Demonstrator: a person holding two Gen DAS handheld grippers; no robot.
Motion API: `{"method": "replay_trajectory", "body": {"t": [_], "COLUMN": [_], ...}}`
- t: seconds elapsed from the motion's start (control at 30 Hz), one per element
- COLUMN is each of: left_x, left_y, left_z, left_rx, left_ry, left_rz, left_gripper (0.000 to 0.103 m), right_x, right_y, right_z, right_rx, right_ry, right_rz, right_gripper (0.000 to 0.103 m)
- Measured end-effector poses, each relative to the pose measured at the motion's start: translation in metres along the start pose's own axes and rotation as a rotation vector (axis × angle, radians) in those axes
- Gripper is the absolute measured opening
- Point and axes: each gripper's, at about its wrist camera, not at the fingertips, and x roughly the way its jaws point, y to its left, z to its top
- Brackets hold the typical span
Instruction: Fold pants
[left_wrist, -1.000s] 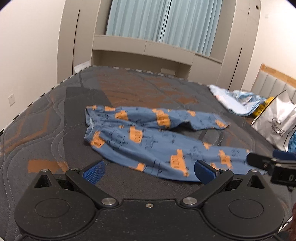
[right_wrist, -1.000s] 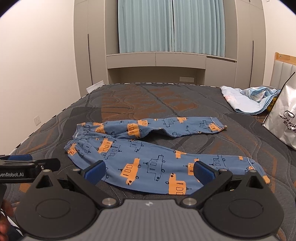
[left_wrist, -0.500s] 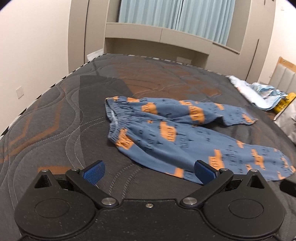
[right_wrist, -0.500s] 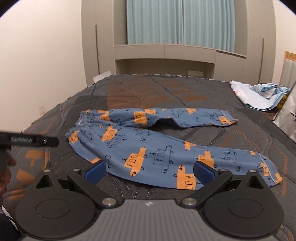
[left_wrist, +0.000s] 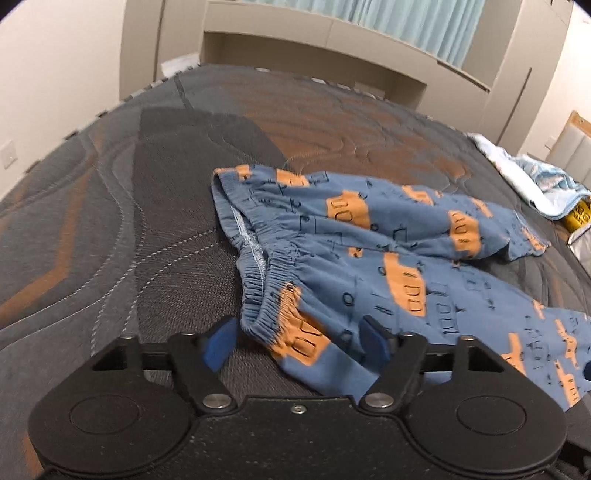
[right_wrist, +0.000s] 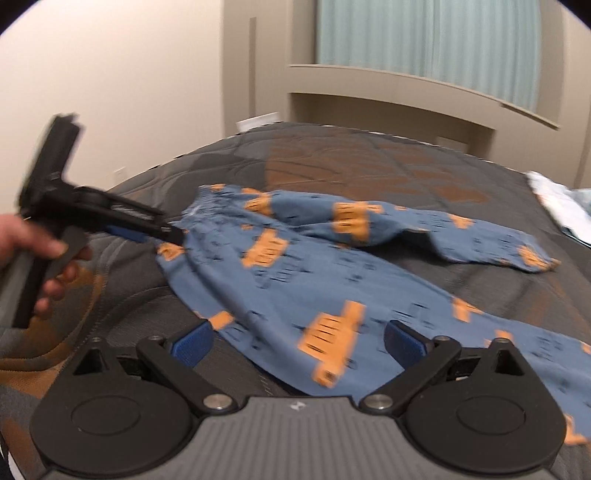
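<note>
Bed (left_wrist: 110, 206): dark quilted mattress cover with orange patterning; it carries every item listed below.

Pants (left_wrist: 369, 258): blue, printed with orange vehicles, lying spread across the mattress with the waistband (left_wrist: 258, 288) toward the left gripper and both legs running off to the right. The far leg is rumpled; the near leg lies flatter. Not yet folded.

Bedding heap (left_wrist: 532, 177): pale blue and white, at the far right edge of the mattress, well apart from the pants.

Left gripper (left_wrist: 295, 341): jaws spread wide, straddling the near corner of the waistband; its blue pads sit either side of the cloth, not pinching it. The person's hand (right_wrist: 33, 251) holds its handle in the right wrist view.

Right gripper (right_wrist: 299, 341): jaws likewise apart, nothing held, low over the near leg at mid-thigh.

Risk: judged from this, closing on the gathered elastic could catch only the top layer, so the waistband would open and the fold go crooked. A lift by one side alone would likely drag the rumpled far leg out of line.
</note>
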Motion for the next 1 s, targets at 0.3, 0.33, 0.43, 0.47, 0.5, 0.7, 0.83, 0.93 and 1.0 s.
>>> {"method": "replay_trajectory", "body": {"t": [0.3, 0.33, 0.43, 0.47, 0.5, 0.7, 0.83, 0.93, 1.0], "left_x": [0.017, 0.014, -0.001, -0.009, -0.021, -0.053, -0.043, -0.047, -0.062], "left_y": [0.011, 0.011, 0.012, 0.016, 0.019, 0.032, 0.041, 0.041, 0.045], "left_z": [0.008, 0.007, 0.002, 0.000, -0.004, -0.023, -0.024, -0.026, -0.023], "left_rx": [0.038, 0.043, 0.026, 0.007, -0.011, 0.000, -0.084, -0.062, -0.053], "left_ry": [0.016, 0.013, 0.002, -0.002, -0.012, 0.001, 0.039, 0.051, -0.003], "left_rz": [-0.042, -0.046, -0.051, -0.054, -0.052, -0.009, -0.022, 0.068, 0.090], "left_gripper": [0.012, 0.012, 0.010, 0.010, 0.010, 0.010, 0.023, 0.047, 0.050], "right_x": [0.042, 0.047, 0.055, 0.054, 0.049, 0.027, 0.021, 0.012, 0.007], "right_y": [0.014, 0.012, 0.006, 0.003, 0.000, -0.016, -0.033, -0.045, -0.055], "right_z": [0.005, 0.003, 0.001, 0.000, 0.000, -0.005, -0.006, -0.010, -0.012], "right_rx": [-0.050, -0.047, -0.028, -0.017, -0.011, -0.005, 0.007, -0.018, -0.014], "right_ry": [0.027, 0.037, 0.077, 0.079, 0.075, 0.072, 0.084, 0.083, 0.079], "right_rz": [0.033, 0.034, 0.038, 0.040, 0.043, 0.071, 0.069, 0.053, 0.050], "right_gripper": [0.098, 0.097, 0.093, 0.093, 0.093, 0.096, 0.096, 0.096, 0.096]}}
